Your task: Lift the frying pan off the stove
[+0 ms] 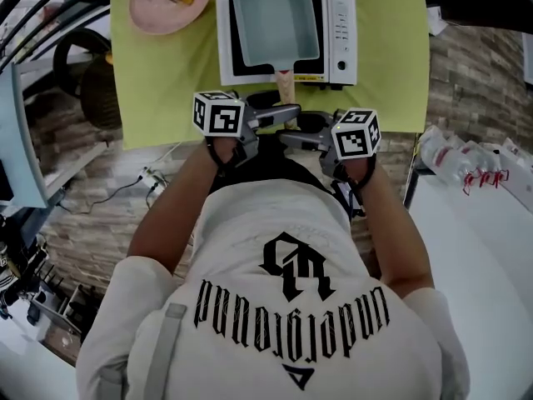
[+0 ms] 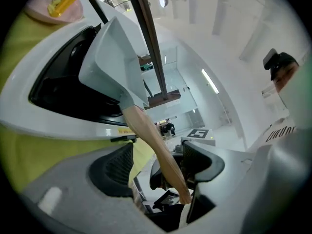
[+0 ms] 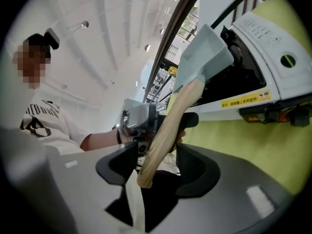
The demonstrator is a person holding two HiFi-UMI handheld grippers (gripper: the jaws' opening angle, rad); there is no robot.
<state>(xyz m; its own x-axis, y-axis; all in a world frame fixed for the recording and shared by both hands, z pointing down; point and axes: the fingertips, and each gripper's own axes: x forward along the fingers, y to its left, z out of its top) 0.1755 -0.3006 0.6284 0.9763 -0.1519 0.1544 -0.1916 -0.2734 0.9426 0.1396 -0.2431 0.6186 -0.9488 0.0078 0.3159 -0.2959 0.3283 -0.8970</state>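
The frying pan point(image 1: 275, 19) sits flat on the stove point(image 1: 340, 23), with its wooden handle point(image 1: 285, 82) jutting past the stove's near edge over the green counter point(image 1: 158, 90). The left tongs point(image 2: 156, 165) and right tongs point(image 3: 156, 167) both stand spread, the handle between their pads but unpinched. The grasp is in hand. Next, I judge, both must close firmly on the handle, then lift the pan level off the stove.

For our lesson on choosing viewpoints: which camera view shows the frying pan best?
The head view: from above it shows the whole rectangular pan on the stove. The left gripper view shows only one outer wall and the handle; the right gripper view shows a corner and the handle between its open fingers.
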